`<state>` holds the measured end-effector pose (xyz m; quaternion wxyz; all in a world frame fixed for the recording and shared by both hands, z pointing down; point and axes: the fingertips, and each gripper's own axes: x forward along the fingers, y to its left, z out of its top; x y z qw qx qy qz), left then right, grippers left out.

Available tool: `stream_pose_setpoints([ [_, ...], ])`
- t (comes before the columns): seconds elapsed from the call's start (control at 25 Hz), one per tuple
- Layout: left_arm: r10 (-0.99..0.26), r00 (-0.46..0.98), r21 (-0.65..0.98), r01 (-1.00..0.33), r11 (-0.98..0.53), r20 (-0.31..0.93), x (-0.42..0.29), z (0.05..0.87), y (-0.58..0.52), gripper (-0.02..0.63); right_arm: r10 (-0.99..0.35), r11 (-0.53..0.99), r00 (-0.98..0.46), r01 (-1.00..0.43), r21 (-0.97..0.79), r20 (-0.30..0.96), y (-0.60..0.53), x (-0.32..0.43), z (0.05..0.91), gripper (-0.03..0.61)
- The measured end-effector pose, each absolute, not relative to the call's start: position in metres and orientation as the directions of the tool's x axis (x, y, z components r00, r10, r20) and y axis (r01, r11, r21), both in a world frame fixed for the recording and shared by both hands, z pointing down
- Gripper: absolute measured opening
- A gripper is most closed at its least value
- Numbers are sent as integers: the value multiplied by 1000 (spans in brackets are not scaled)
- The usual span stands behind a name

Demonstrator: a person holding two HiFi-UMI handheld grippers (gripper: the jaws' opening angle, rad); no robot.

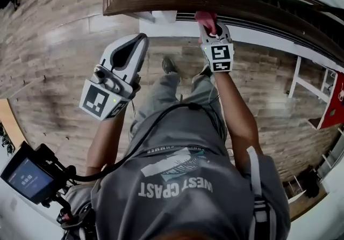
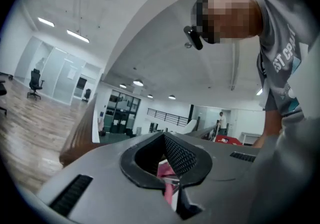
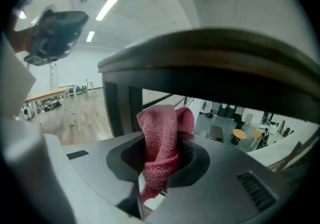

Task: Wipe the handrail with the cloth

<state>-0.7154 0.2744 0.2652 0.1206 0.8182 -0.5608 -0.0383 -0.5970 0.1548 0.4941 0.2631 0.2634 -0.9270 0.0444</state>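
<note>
A dark wooden handrail (image 1: 252, 7) runs across the top of the head view. My right gripper (image 1: 210, 23) is shut on a pink cloth (image 1: 206, 17), which it holds up against the rail's near edge. In the right gripper view the cloth (image 3: 161, 140) stands folded between the jaws, just under the rail (image 3: 225, 62). My left gripper (image 1: 141, 37) hangs lower and to the left, apart from the rail, with its jaws together. In the left gripper view a pink sliver (image 2: 166, 174) shows in the jaw slot; I cannot tell what it is.
The person's legs and shoes (image 1: 169, 65) stand on wood-plank floor (image 1: 48, 45) below the rail. A white shelf frame (image 1: 306, 80) and a red object (image 1: 337, 96) are at the right. A small screen on a rig (image 1: 28, 180) sits at the lower left.
</note>
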Motion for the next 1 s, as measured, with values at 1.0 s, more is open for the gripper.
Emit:
stream_pose_setpoints([
  [1.0,-903,383,239,-911,-335,194,-520,332,190,5,-142,934,-816,-297,-196,561,128,-624,583,71],
])
